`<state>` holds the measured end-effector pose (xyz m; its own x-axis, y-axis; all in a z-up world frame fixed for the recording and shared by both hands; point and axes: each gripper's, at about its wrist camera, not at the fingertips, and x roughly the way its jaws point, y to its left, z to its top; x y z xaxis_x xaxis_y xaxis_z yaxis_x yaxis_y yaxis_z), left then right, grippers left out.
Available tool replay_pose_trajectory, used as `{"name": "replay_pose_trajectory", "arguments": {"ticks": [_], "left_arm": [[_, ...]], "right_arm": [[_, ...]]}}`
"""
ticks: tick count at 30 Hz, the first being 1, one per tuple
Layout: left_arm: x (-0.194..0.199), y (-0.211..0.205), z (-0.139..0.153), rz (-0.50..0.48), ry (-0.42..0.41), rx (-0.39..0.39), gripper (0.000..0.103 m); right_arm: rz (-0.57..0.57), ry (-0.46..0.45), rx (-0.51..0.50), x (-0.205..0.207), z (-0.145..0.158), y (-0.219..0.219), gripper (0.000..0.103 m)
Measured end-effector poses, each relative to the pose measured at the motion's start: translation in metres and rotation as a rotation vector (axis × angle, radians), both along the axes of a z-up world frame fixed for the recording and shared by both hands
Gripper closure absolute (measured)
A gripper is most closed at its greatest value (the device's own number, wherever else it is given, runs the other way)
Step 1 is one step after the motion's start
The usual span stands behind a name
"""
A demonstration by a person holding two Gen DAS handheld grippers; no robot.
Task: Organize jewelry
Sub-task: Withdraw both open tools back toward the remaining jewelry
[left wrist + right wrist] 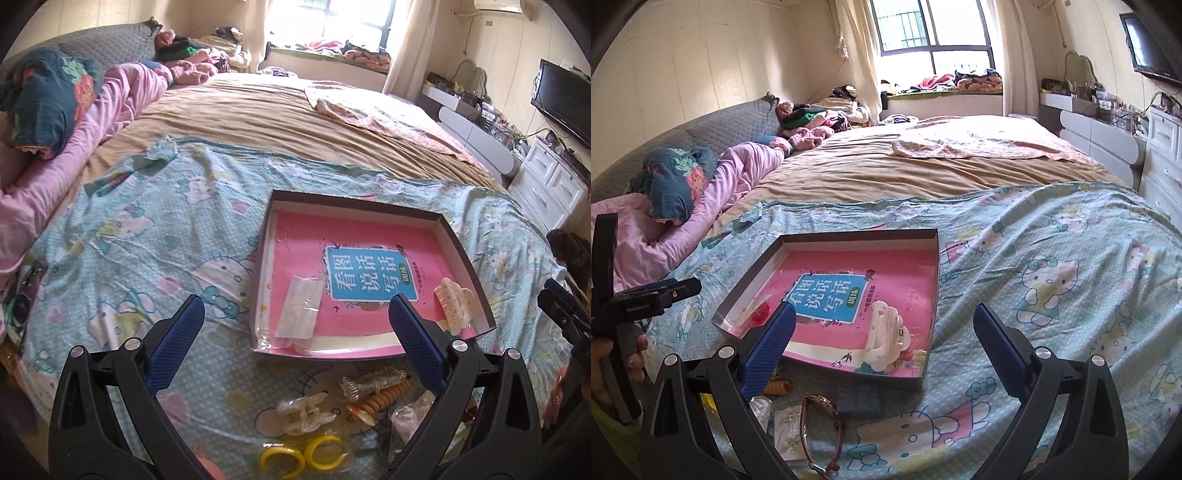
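1. I see the shallow box (467, 254) lying on the bed's cartoon-cat sheet (147, 236), lined with a pink book (369, 273) that has a blue title panel.
2. In the box, a cream claw clip (455, 301) sits at its near right corner, and a small clear packet (300, 308) lies toward the near left.
3. Outside the box, on the sheet just in front of it, I see a clear claw clip (304, 411), an orange spiral hair tie (384, 398), a clear spiral tie (369, 382) and two yellow crescent clips (299, 456).
4. From the right wrist view, a pair of brown-framed glasses (820, 432) and a card of earrings (788, 432) lie near the box's front edge.
5. My left tool (295, 332) is spread wide with nothing between its blue pads.
6. My right tool (884, 338) is likewise wide apart and holding nothing, hanging over the box's near edge.
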<state>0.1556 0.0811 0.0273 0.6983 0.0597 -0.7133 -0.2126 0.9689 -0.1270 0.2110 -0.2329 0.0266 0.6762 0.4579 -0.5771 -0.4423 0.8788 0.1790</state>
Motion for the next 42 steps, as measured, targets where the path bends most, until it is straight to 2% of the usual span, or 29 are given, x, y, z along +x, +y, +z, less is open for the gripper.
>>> {"name": "replay_pose_trajectory", "arguments": {"ticks": [7, 20, 42], "left_arm": [[-0.020, 0.004, 0.013, 0.009, -0.033, 0.002, 0.010], [-0.047, 0.006, 0.020, 0.026, -0.055, 0.014, 0.010], [-0.085, 0.004, -0.001, 0.046, 0.007, 0.039, 0.010]], "right_arm": [[0.013, -0.019, 0.003, -0.013, 0.009, -0.001, 0.005], [0.077, -0.026, -0.009, -0.039, 0.018, 0.008, 0.005], [0.162, 0.050, -0.052, -0.068, -0.005, 0.026, 0.005]]}}
